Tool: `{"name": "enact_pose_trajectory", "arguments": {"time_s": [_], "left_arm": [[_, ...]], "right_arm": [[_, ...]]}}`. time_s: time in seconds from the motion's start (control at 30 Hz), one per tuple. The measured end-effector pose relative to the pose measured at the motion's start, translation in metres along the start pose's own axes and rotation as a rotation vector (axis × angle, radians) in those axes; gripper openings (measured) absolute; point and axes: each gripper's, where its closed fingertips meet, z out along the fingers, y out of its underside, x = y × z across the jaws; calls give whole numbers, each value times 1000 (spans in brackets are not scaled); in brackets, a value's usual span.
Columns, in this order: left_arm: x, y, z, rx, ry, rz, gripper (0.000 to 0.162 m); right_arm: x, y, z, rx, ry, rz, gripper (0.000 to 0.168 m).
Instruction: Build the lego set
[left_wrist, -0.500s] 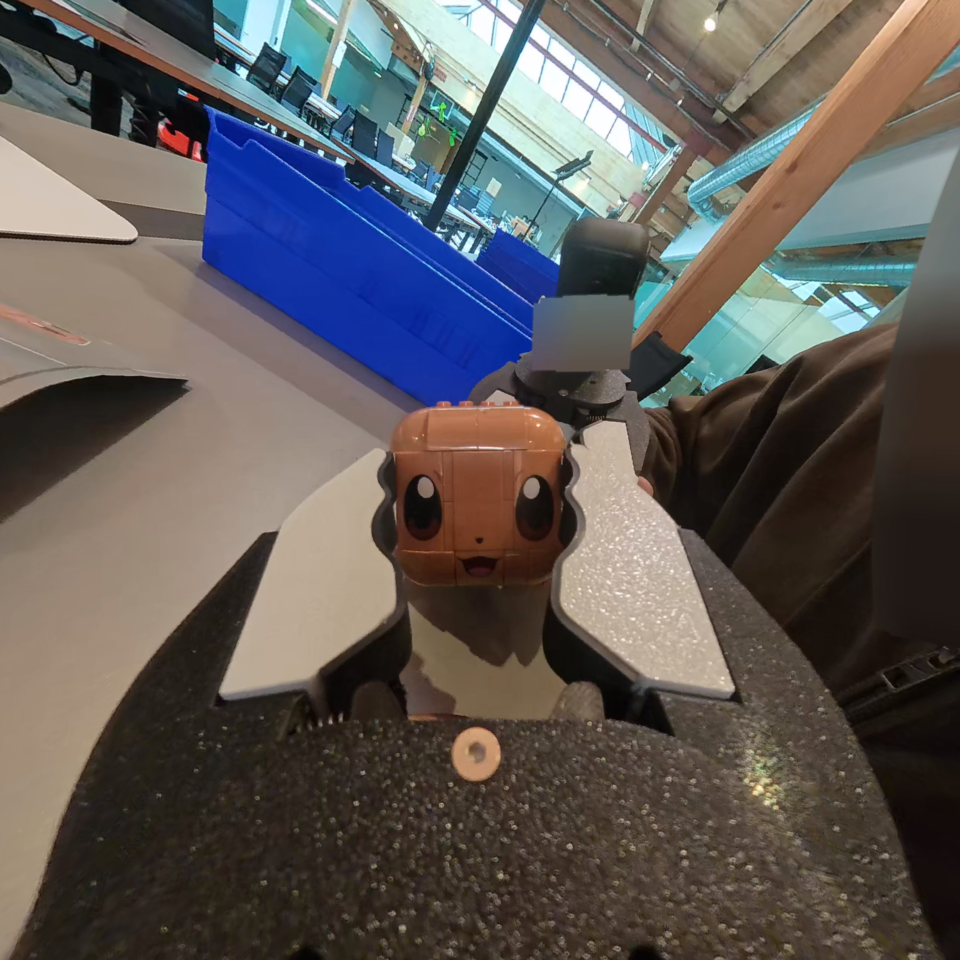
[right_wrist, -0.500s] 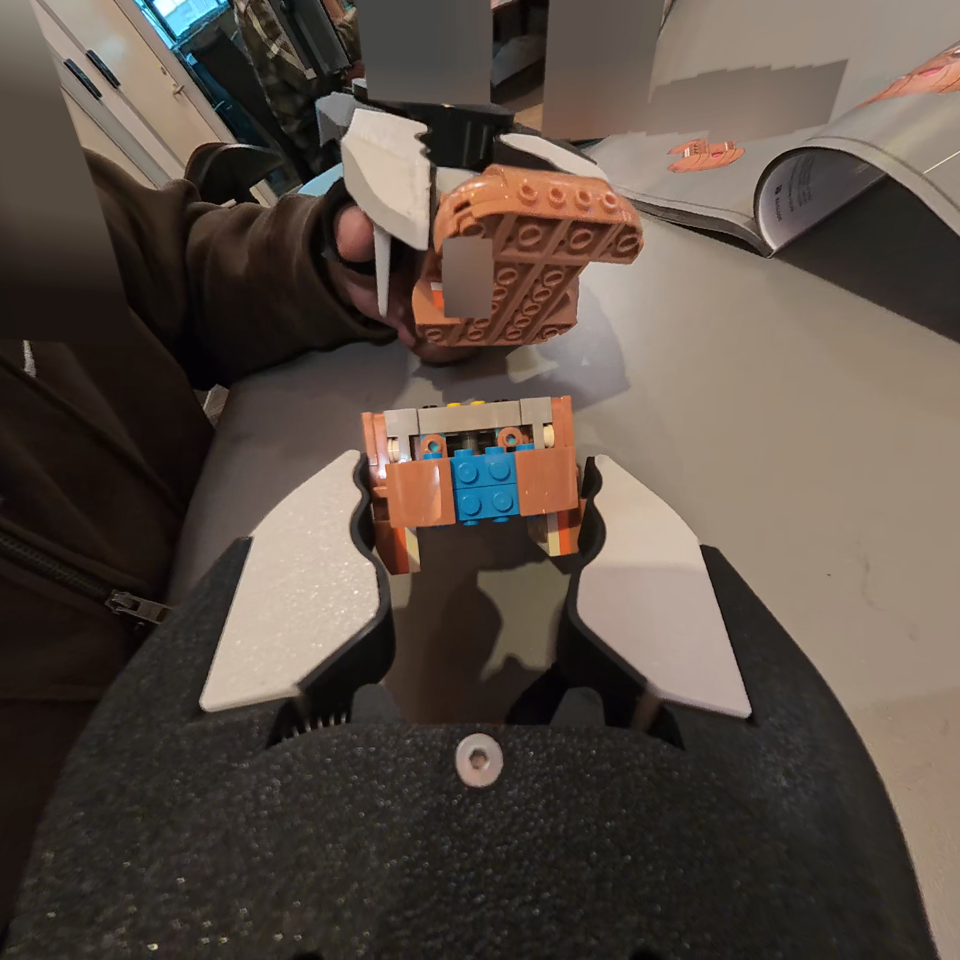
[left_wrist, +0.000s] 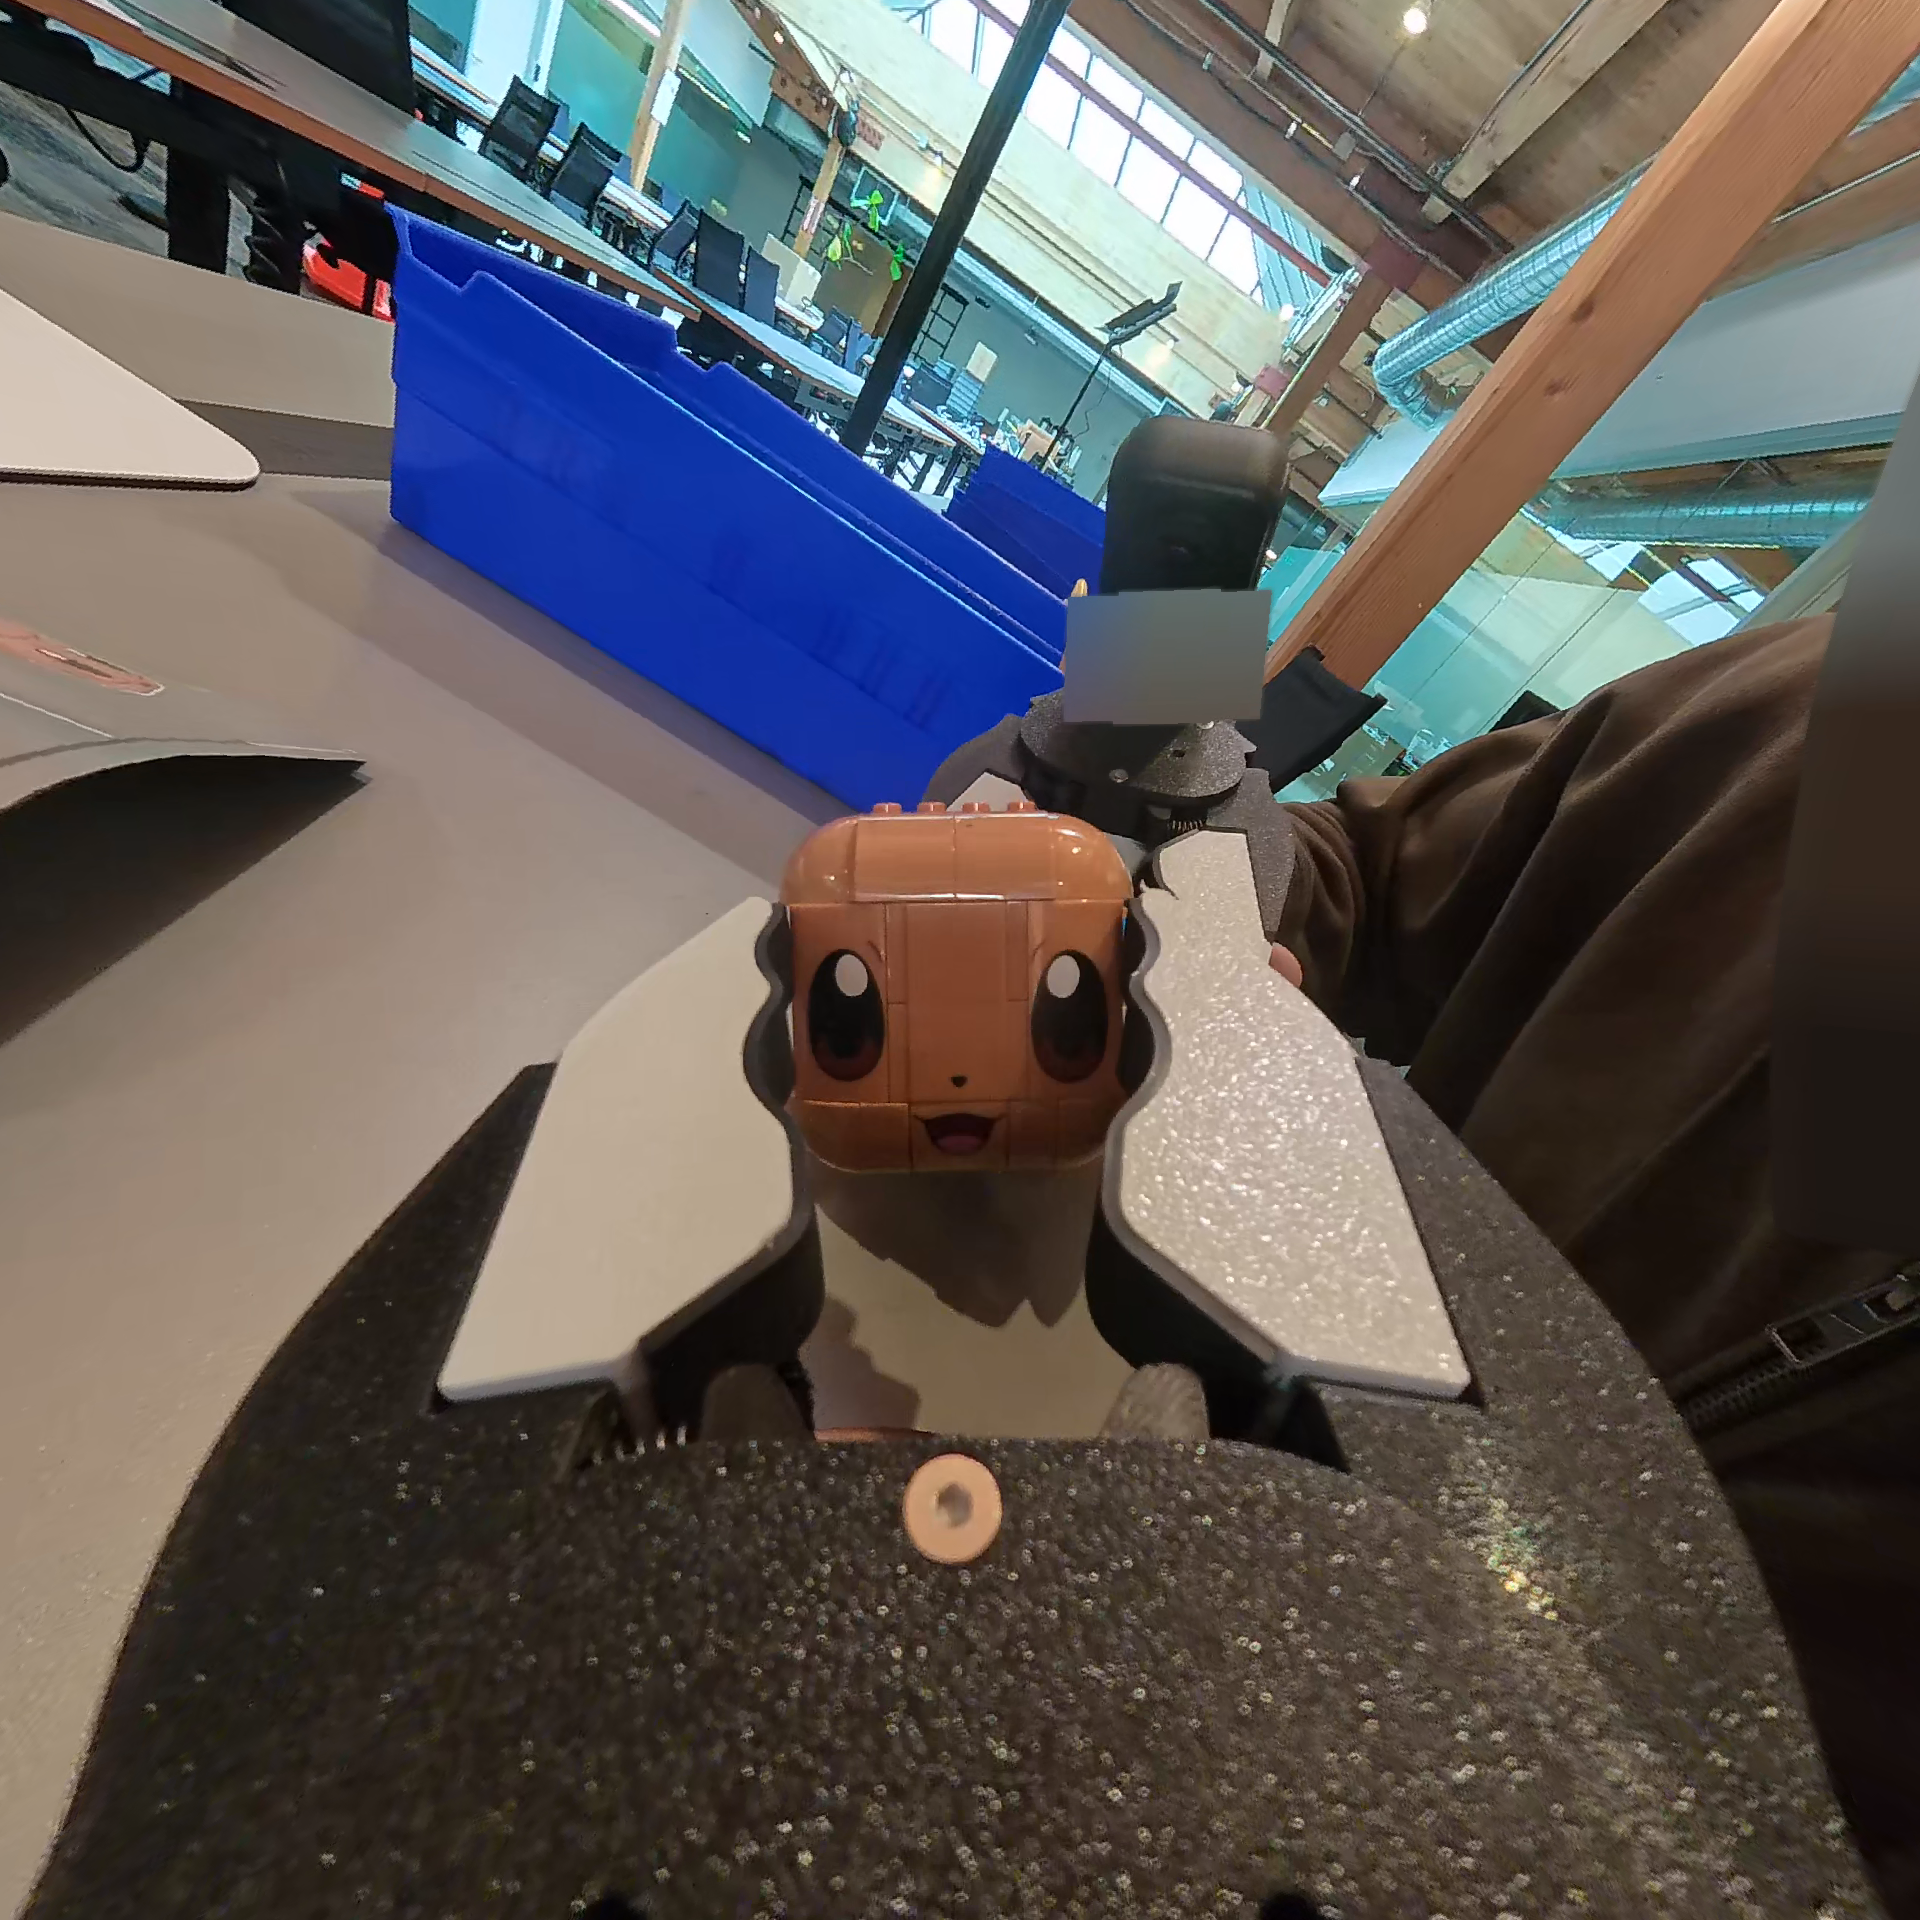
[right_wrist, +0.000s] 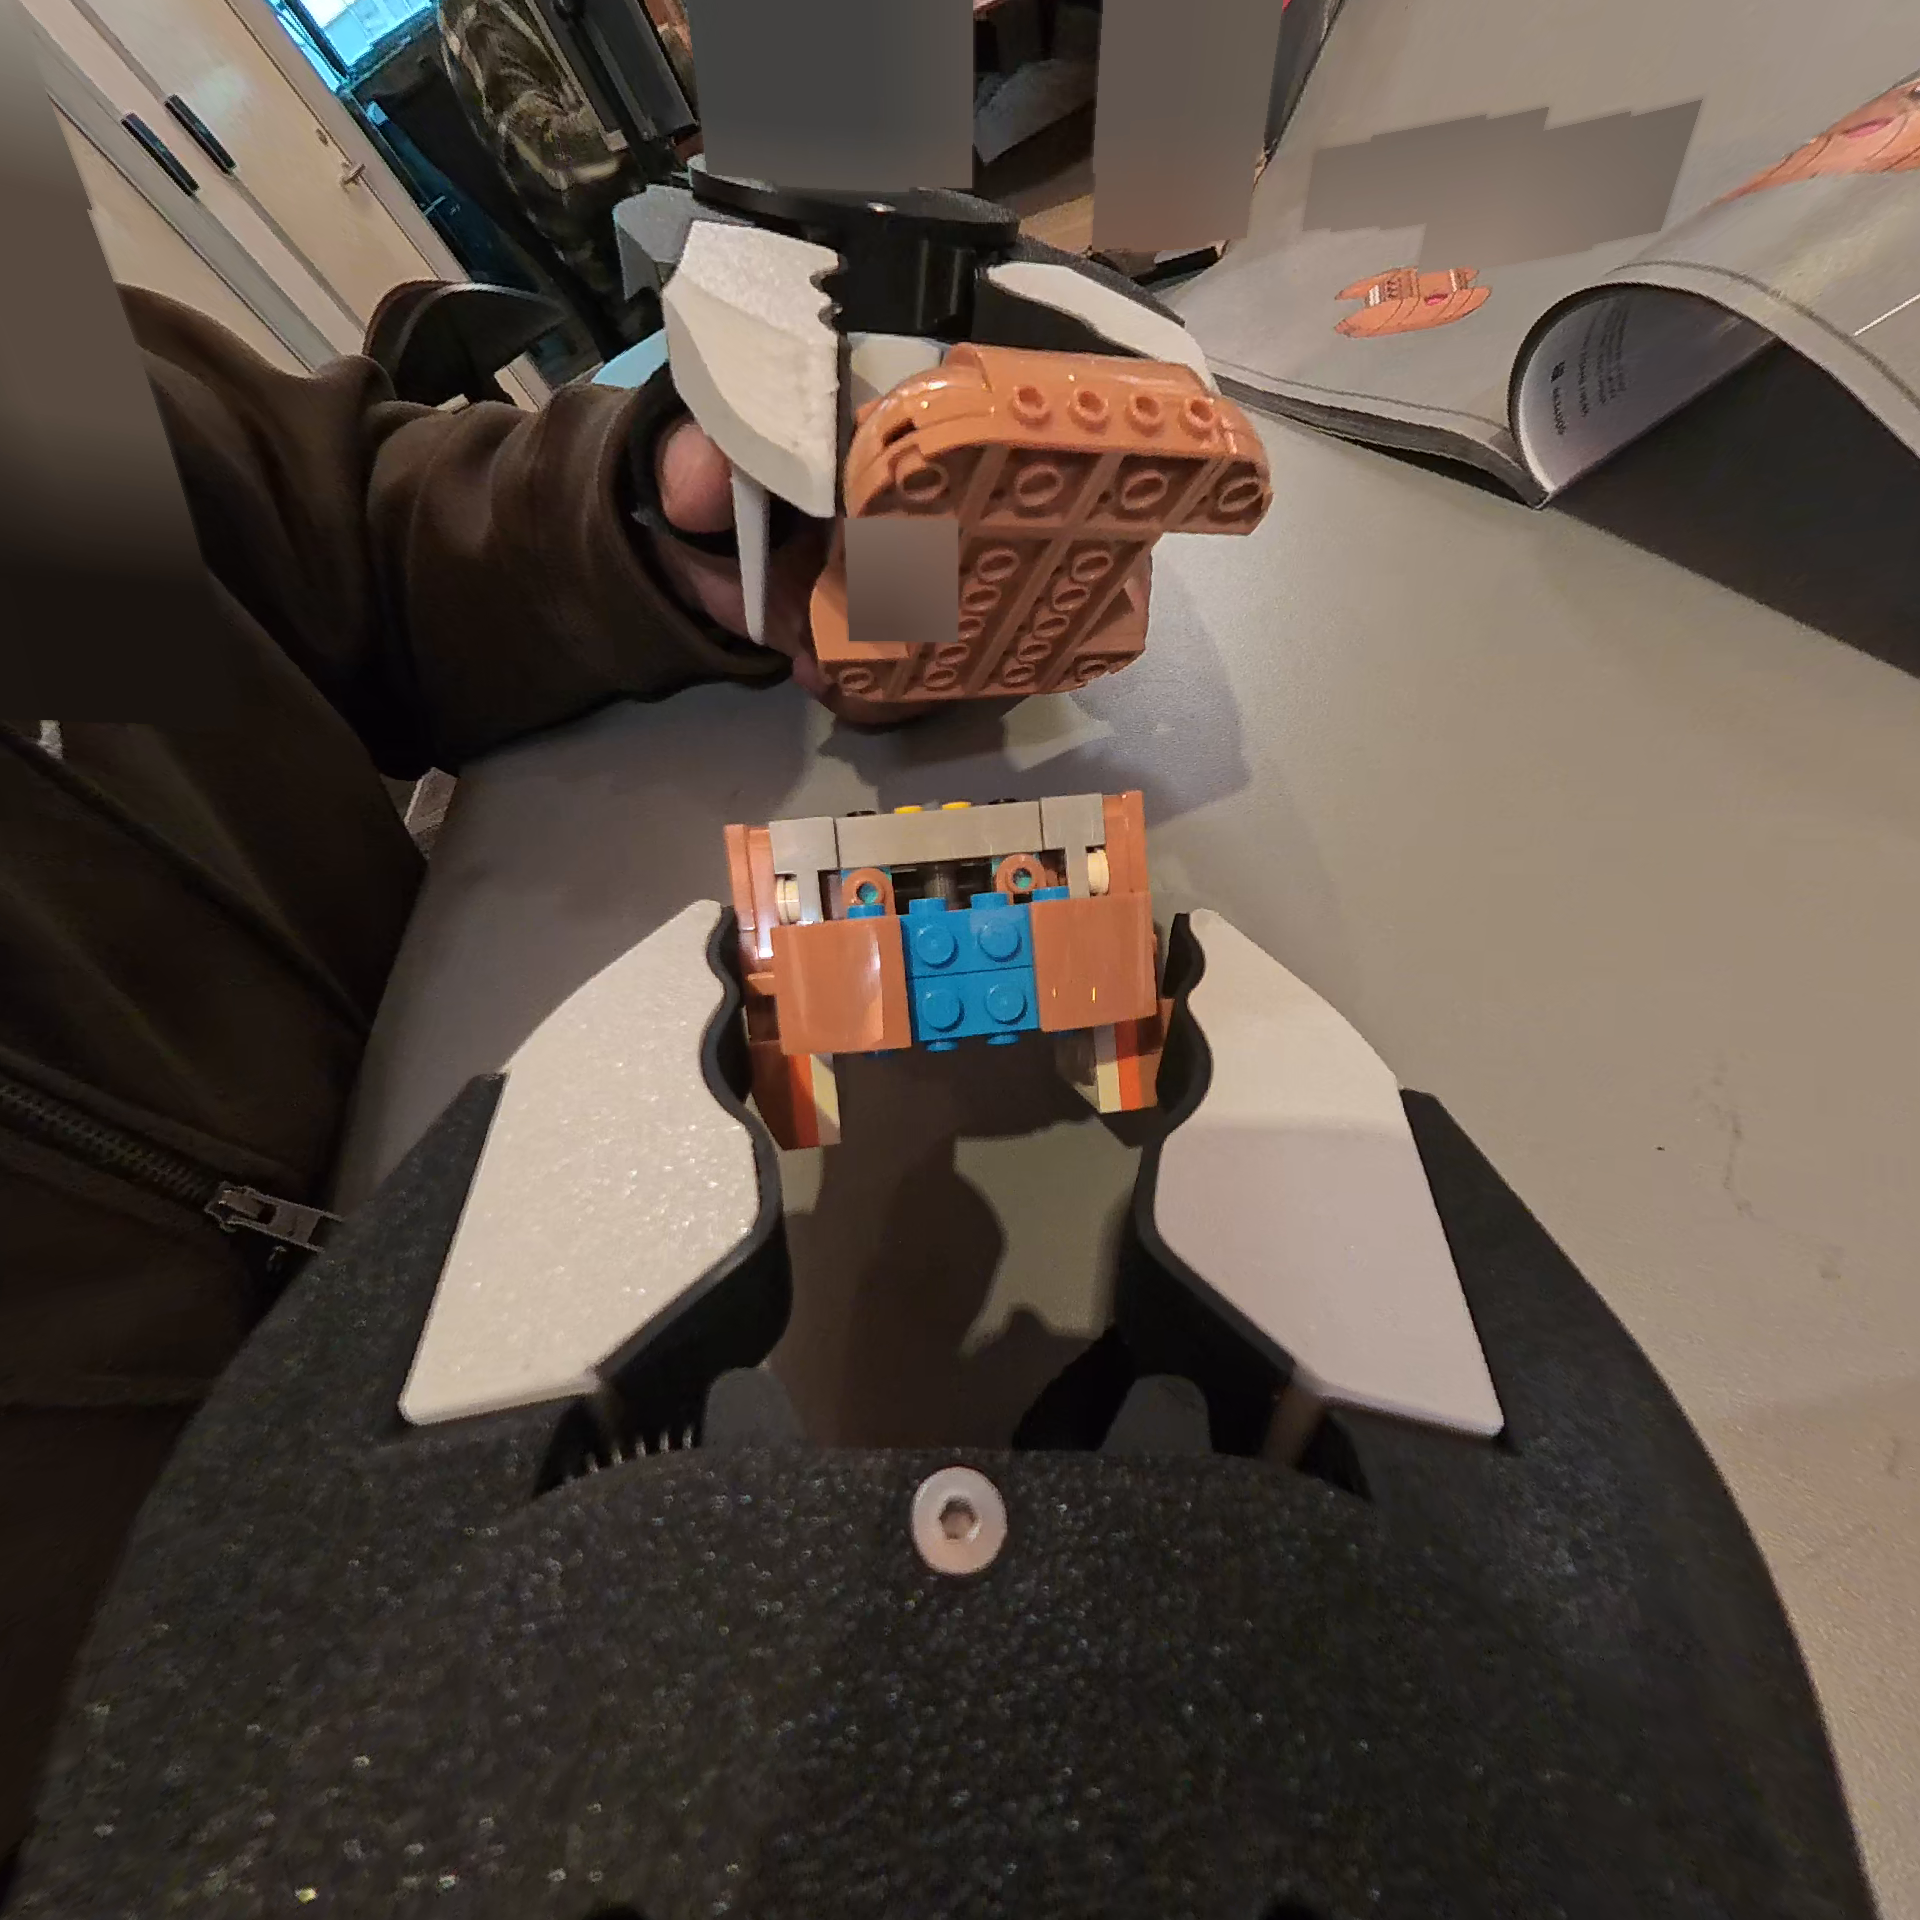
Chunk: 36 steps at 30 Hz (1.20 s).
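Note:
My left gripper (left_wrist: 951, 997) is shut on a brown lego head (left_wrist: 954, 992) with big eyes and a smiling mouth, held above the grey table. The right wrist view shows that head from its studded back and underside (right_wrist: 1039, 540), tilted, between the left gripper's white fingers (right_wrist: 753, 353). My right gripper (right_wrist: 951, 997) is shut on a brown lego body (right_wrist: 940, 935) with a blue brick centre and a grey bar on top. The head hangs just beyond and above the body, apart from it. The right gripper also shows behind the head in the left wrist view (left_wrist: 1205, 821).
A long blue bin (left_wrist: 665, 540) stands on the table behind the head. An open instruction booklet (right_wrist: 1621, 312) lies at the far right of the right wrist view; its pages also show at the left (left_wrist: 125, 727). A person's brown sleeve (right_wrist: 416, 540) rests at the table edge. My right fingertips sit around 6 cm from my left ones.
The head has shifted slightly relative to the body; both grippers keep their hold and have hardly moved.

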Motion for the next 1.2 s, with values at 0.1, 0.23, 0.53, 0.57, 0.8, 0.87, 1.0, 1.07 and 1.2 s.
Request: {"name": "enact_pose_trajectory", "arguments": {"time_s": [0.1,0.23,0.53,0.57,0.8,0.87,1.0,1.07,1.2], "left_arm": [[0,0,0,1,0,0,61],[0,0,0,2,1,-1,61],[0,0,0,3,4,0,61],[0,0,0,3,4,0,61],[1,-1,0,4,6,2,61],[1,0,0,3,6,2,60],[1,0,0,2,5,3,60],[0,0,0,2,4,2,61],[0,0,0,2,-3,4,61]], "right_arm": [[0,0,0,0,0,1,77],[0,0,0,-2,-1,1,77],[0,0,1,-5,0,1,77],[0,0,1,-5,0,1,77],[1,0,1,-7,0,1,77],[1,0,1,-7,1,2,77],[1,1,2,-9,3,2,77],[2,1,2,-11,9,6,77],[14,3,5,-49,84,49,78]]}}
